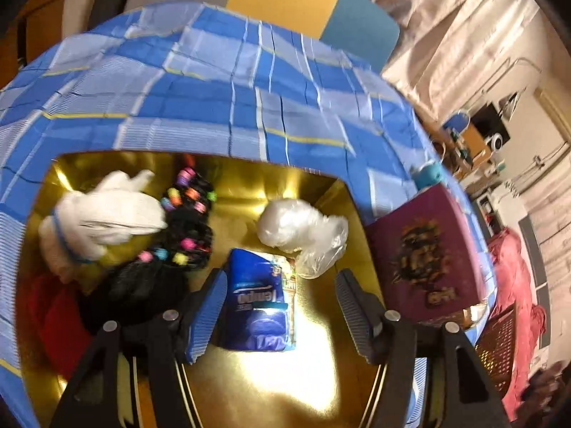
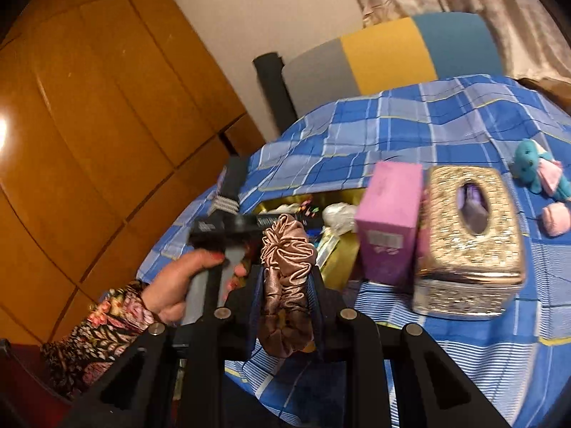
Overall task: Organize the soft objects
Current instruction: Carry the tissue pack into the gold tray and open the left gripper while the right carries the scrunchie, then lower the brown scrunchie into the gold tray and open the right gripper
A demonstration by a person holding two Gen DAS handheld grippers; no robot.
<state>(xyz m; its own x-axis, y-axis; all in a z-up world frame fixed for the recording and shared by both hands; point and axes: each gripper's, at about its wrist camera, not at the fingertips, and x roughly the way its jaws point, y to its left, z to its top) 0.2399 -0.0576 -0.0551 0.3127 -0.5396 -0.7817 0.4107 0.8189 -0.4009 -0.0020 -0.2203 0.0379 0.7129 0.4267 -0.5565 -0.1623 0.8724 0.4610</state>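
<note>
The right gripper (image 2: 287, 278) is clamped on a pinkish-brown satin scrunchie (image 2: 285, 271), glossy and gathered into folds, held above the blue checked bedspread (image 2: 410, 125) just short of the gold box (image 2: 339, 264). The left gripper (image 1: 282, 306) hangs with jaws spread over a blue tissue pack (image 1: 258, 306) lying in that box, pads clear of it. Beside the pack sit a white glove (image 1: 107, 214), a crumpled clear bag (image 1: 303, 228) and a black beaded thing too blurred to name.
</note>
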